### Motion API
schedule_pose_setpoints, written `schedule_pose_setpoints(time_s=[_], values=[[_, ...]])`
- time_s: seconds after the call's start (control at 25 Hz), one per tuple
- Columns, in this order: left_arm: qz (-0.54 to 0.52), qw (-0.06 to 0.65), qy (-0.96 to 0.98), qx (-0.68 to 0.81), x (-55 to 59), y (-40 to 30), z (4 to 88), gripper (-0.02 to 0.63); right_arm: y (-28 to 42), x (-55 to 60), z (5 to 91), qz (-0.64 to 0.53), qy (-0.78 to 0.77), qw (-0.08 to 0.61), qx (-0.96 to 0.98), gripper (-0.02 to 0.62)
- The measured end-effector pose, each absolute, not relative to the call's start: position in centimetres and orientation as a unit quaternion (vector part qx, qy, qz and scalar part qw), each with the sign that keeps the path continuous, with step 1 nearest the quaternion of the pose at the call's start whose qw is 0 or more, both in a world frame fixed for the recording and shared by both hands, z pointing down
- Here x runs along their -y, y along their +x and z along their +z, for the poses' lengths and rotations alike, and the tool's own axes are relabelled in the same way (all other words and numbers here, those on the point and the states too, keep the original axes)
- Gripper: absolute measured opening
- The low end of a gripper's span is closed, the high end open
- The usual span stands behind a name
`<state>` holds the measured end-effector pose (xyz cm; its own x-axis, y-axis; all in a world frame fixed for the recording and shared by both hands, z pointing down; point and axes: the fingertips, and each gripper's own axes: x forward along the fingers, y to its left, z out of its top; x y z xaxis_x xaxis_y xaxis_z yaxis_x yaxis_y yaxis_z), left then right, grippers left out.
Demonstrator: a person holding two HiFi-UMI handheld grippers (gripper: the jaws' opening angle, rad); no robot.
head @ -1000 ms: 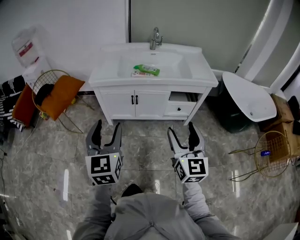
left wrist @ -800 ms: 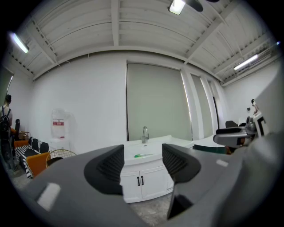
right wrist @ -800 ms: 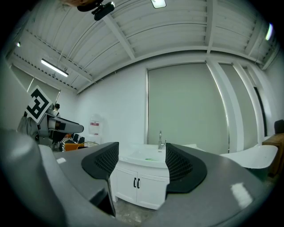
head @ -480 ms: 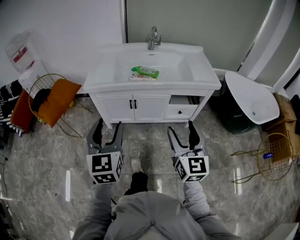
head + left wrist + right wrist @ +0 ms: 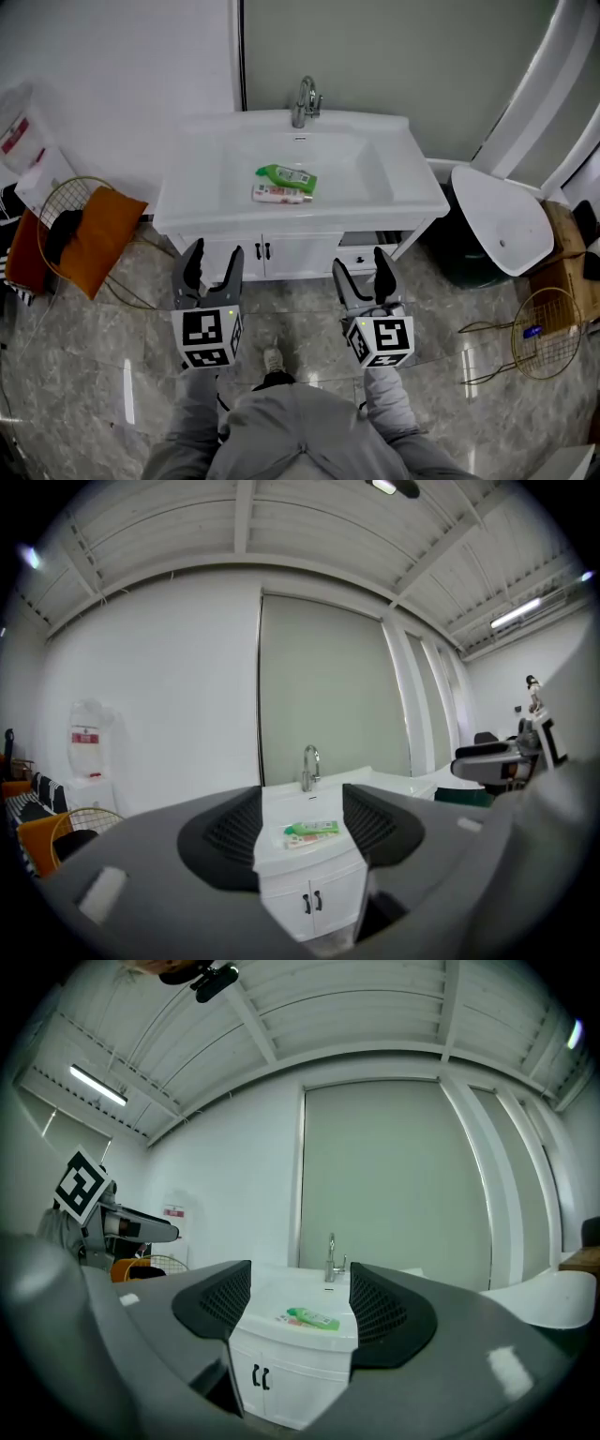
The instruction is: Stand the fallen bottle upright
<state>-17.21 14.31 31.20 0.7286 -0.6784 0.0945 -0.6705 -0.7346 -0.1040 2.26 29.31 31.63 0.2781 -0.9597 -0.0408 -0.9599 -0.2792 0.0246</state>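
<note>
Both grippers empty and parted, aimed at the sink; bottle lying flat in the basin.
The left gripper [image 5: 215, 251] and right gripper [image 5: 360, 261] are held level and side by side above the grey marble floor [image 5: 84, 375], each with its jaws stood apart and nothing gripped between the pads. The white vanity cabinet [image 5: 291, 255] is framed in both gaps. The green plastic bottle [image 5: 288, 175] is seen on its side in the white basin [image 5: 202, 192], below the chrome tap [image 5: 304, 98]. A flat white tube [image 5: 278, 194] is laid just beside it on the near side. Both are well apart from the grippers.
</note>
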Motion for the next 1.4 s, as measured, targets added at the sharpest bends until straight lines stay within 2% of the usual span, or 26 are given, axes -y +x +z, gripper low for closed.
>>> schedule_pose_setpoints(time_s=[0.36, 1.0, 1.16, 1.4], values=[[-0.062, 0.036, -0.941, -0.331, -5.6, -14.1, 32.2, 0.296, 4.2, -20.1, 31.5, 0.025, -0.805, -0.017, -0.593, 0.328], [-0.103, 0.038, -0.938, -0.33, 1.7, -9.8, 34.3, 0.296, 8.7, -11.7, 32.5, 0.012, -0.795, -0.022, -0.605, 0.328], [-0.146, 0.058, -0.941, -0.3, 4.2, -6.5, 35.9, 0.296, 11.5, -8.6, 32.8, 0.006, -0.791, -0.016, -0.612, 0.328], [-0.254, 0.125, -0.934, -0.22, 7.1, 0.3, 40.7, 0.296, 16.6, -4.7, 33.6, -0.01, -0.785, -0.004, -0.619, 0.328]])
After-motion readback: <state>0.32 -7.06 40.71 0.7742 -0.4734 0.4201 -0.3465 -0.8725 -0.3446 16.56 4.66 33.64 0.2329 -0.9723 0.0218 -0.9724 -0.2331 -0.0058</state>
